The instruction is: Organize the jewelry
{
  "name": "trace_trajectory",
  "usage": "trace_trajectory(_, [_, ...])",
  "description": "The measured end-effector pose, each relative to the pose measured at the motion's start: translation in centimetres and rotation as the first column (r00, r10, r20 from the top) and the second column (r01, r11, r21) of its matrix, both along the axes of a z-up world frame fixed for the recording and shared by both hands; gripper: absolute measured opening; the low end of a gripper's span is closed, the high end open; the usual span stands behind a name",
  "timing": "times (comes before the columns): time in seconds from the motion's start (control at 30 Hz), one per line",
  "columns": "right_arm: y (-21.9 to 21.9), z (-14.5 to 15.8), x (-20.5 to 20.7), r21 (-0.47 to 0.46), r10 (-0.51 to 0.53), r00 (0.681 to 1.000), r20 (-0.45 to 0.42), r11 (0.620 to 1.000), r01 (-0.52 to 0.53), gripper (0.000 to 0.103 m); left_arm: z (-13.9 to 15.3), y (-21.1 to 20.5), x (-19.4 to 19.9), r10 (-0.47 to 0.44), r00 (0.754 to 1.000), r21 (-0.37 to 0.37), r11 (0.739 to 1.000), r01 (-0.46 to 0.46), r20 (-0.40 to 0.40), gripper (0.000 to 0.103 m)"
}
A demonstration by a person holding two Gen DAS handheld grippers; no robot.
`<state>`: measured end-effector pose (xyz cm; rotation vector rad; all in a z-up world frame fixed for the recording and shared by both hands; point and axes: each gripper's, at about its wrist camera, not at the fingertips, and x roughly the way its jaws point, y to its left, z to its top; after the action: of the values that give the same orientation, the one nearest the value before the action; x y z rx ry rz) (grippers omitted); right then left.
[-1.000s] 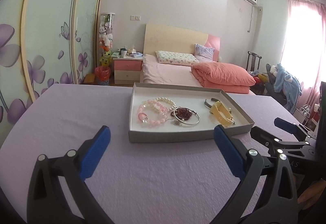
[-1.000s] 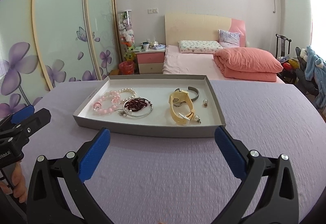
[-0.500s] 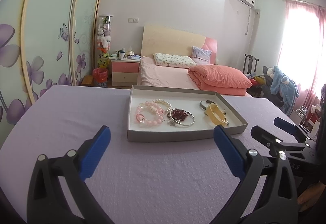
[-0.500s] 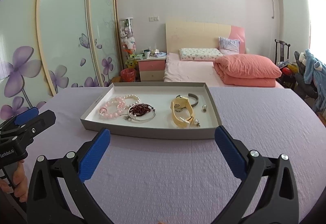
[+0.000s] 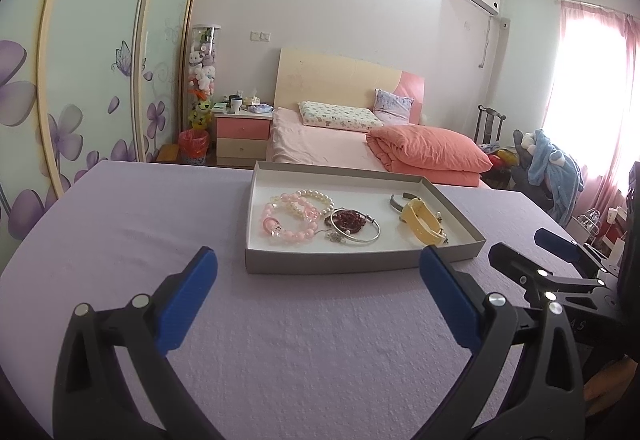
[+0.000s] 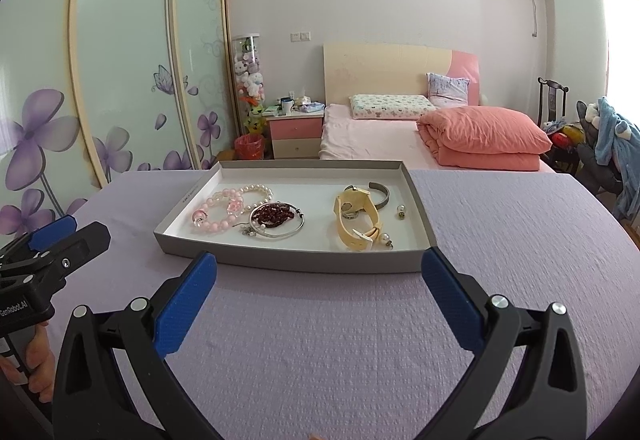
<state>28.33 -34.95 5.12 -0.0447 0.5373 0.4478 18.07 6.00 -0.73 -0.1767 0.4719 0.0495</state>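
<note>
Both tongs gape, holding nothing; the tray of jewelry lies just beyond, its long axis left-right, squarest before the right tongs.

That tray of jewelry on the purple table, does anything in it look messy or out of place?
Nothing is spilled. Inside the tray the pink bead bracelet, silver bangle and dark red beads overlap in a heap.

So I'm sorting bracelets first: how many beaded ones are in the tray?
3, all in the tray's left half: a pink bead bracelet leftmost, a white pearl bracelet behind it, a dark red bead bracelet inside the silver bangle. Overlaps may hide more.
</note>
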Motion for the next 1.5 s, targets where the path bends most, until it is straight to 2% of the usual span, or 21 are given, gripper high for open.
trace_trajectory(1.5, [0.00,0.04,0.18,0.000,0.002,1.000,0.002,1.000,-0.002,0.102,-0.49,-0.45,0.38,-0.011,1.000,-0.007,1.000,0.011,-0.010,0.101])
